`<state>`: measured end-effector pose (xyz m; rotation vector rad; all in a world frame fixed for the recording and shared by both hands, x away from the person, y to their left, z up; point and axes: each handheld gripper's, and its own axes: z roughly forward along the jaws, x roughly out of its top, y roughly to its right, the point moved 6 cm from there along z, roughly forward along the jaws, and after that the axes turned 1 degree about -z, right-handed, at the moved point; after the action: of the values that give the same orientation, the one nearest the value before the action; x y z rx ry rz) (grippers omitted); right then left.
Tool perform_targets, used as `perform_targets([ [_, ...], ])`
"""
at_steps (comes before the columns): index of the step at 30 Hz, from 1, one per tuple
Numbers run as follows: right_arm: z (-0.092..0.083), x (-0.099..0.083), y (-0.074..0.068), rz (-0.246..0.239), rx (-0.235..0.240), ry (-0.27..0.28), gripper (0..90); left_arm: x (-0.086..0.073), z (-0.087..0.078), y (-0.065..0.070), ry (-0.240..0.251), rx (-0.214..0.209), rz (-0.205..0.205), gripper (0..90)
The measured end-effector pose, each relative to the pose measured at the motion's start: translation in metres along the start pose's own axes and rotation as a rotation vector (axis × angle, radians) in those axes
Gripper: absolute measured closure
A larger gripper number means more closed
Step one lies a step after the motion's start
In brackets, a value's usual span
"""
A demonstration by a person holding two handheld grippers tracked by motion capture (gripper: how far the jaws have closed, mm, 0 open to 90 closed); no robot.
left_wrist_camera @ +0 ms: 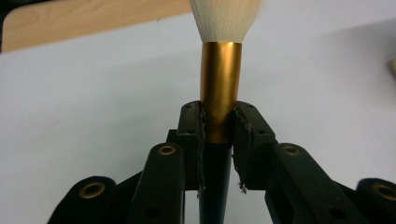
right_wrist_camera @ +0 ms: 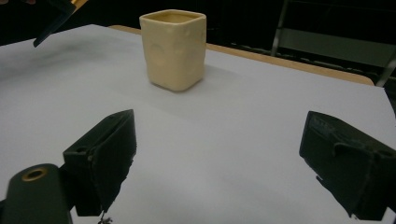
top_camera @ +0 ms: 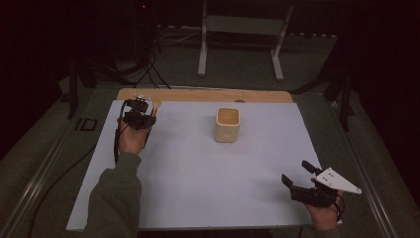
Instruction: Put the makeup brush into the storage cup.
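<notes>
High view: I log my left gripper [top_camera: 140,115] at the worktop's [top_camera: 198,188] far left, carrying a brush [top_camera: 155,105]; cream cup [top_camera: 228,124] mid-worktop, well apart; right gripper [top_camera: 301,181] near right corner. Left gripper view: jaws clenched on the brush at the gold ferrule [left_wrist_camera: 221,88], white bristles [left_wrist_camera: 227,18] beyond. Risk, as I judge it: smooth ferrule slipping or twisting in that narrow grip. Right gripper view: jaws spread wide, empty, facing the cup [right_wrist_camera: 173,49].

No readable text, no labels, no brands, no numbers, no signs
</notes>
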<state>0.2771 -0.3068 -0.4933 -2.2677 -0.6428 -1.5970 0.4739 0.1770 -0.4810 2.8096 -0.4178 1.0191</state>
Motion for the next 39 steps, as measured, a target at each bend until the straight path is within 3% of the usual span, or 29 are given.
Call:
perform_targets([
  [15, 0.0, 0.0, 0.0, -0.003, 0.0, -0.002, 10.9, 0.008, -0.017, 0.002, 0.13, 0.014, 0.031, 74.9],
  [39, 0.0, 0.0, 0.0, -0.004, -0.001, -0.003, 10.9, 0.019, -0.031, 0.014, 0.282, -0.049, 0.081, 74.9],
])
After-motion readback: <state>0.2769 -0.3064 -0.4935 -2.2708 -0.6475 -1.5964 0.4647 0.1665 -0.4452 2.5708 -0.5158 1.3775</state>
